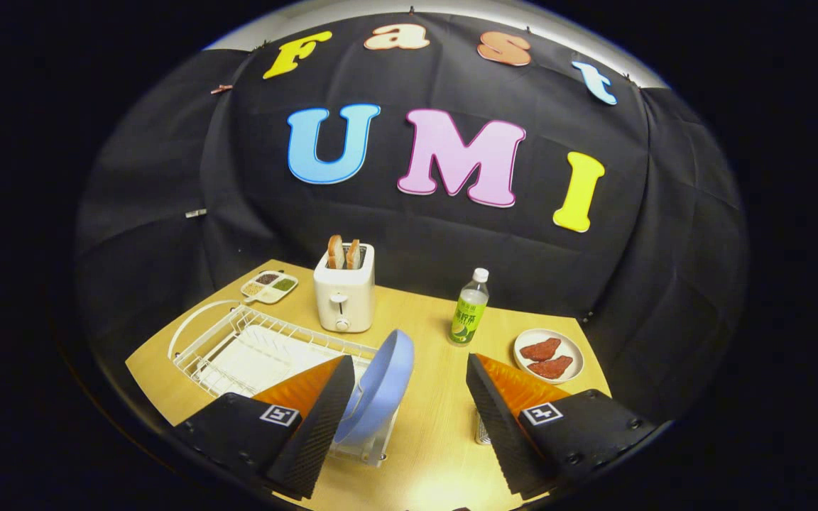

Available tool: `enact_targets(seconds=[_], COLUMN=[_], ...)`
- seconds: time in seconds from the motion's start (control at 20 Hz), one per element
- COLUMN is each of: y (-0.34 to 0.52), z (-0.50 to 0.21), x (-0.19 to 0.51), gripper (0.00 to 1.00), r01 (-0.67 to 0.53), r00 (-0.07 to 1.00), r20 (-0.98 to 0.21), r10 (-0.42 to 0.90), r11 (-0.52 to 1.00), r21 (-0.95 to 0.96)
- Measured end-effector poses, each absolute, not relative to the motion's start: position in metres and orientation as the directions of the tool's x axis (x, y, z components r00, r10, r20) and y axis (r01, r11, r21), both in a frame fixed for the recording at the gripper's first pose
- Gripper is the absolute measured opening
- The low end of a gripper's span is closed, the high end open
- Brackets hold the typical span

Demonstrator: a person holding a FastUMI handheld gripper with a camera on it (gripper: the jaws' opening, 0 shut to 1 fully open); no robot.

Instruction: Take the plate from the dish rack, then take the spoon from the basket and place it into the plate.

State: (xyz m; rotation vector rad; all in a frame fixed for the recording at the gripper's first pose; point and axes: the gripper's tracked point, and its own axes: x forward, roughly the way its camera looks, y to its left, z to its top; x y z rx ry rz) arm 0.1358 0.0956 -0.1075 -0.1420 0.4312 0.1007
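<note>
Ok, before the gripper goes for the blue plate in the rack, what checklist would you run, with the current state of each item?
1. Gripper open: ok, fingers spread wide, holding nothing.
2. Blue plate reachable: ok, standing on edge at the dish rack's near end, by the left finger.
3. Plate between the fingers: not ok, it sits off toward the left finger.
4. Toaster and bottle clear of the approach: ok, both beyond the plate.
5. Spoon basket located: cannot tell, only a metal piece peeks past the right finger.
</note>
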Motion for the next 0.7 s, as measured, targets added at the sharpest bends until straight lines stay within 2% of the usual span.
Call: enact_targets(seconds=[0.25, 0.45, 0.5, 0.7], y=[0.101, 0.098, 0.097, 0.101], z=[-0.147, -0.174, -0.180, -0.196], x=[0.162, 0.172, 0.173, 0.182], gripper=[0.94, 0.82, 0.74, 0.61], r01=[-0.101, -0.073, -0.059, -0.034], r00=[0.848, 0.791, 0.775, 0.734], r20=[-0.530, -0.612, -0.631, -0.679], r10=[0.011, -0.022, -0.028, -0.017], r11=[0.985, 0.989, 0.991, 0.998], r21=[-0.141, -0.130, -0.117, -0.061])
